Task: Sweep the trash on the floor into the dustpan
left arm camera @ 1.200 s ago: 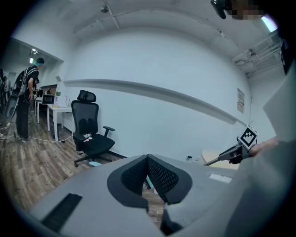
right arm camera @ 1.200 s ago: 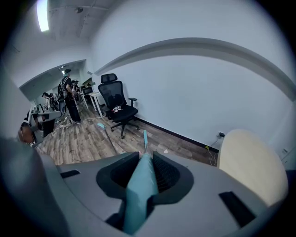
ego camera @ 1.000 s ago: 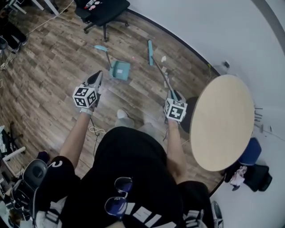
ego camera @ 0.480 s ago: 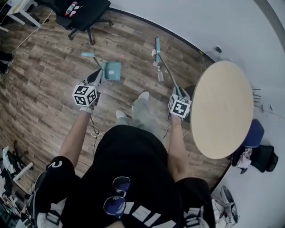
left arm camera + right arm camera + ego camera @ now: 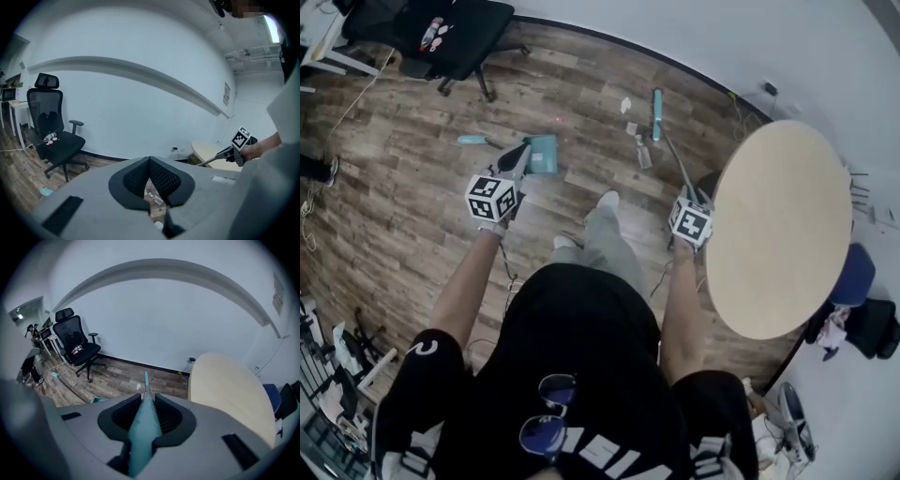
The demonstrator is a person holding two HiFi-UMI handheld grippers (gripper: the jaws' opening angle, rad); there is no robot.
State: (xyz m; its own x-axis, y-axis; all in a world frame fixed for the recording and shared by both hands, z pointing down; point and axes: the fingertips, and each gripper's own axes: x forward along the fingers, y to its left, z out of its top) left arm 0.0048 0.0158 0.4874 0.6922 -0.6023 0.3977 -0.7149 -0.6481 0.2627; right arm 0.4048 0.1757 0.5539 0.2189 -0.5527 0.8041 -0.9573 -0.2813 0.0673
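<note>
The teal dustpan (image 5: 542, 153) lies on the wood floor, its long handle (image 5: 473, 141) pointing left. My left gripper (image 5: 518, 159) hovers just left of the pan, its pads meeting with nothing between them (image 5: 151, 161). My right gripper (image 5: 686, 201) is shut on the teal broom handle (image 5: 143, 427). The broom head (image 5: 657, 101) rests on the floor near the wall. Small trash pieces (image 5: 631, 128) lie between broom head and dustpan, just left of the broom; one scrap (image 5: 138, 386) shows beside the broom head (image 5: 146, 378).
A round beige table (image 5: 778, 225) stands close on the right, next to my right gripper. A black office chair (image 5: 450, 33) is at the far left. The white wall (image 5: 722, 37) curves behind the broom. The person's legs and a shoe (image 5: 605, 200) are between the grippers.
The broom head has passed from the left of the trash to its right side. The left gripper has come closer to the dustpan. The person has stepped forward.
</note>
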